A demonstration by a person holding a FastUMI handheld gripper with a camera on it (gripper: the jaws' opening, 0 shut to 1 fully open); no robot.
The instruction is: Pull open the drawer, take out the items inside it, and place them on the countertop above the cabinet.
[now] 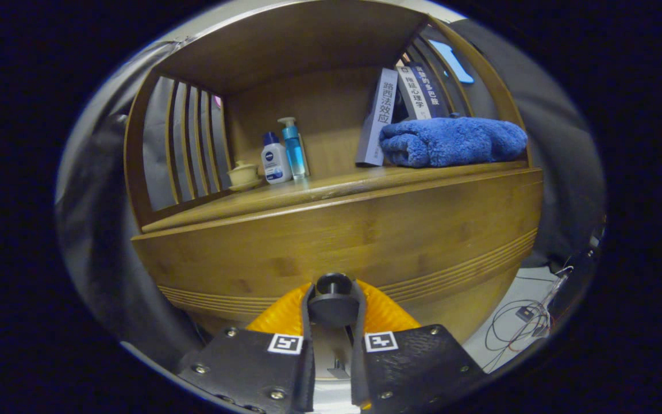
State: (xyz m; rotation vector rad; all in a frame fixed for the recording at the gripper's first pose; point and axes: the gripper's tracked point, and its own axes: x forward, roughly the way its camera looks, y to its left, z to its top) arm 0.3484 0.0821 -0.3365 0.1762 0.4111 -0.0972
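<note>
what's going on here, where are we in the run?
The gripper has its fingers closed on the dark round knob of the wooden drawer front, which looks still shut, so nothing is out yet. On the countertop above it sit a small lidded cup, two bottles, some leaning books and a folded blue towel.

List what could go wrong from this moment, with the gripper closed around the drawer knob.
1. The gripper holds only the small round knob of the drawer; its fingers could slip off during the pull.
2. An off-axis pull might jam the drawer in the cabinet.
3. The countertop already holds a folded blue towel, leaning books, two bottles and a lidded cup, so placed items might knock them.
</note>
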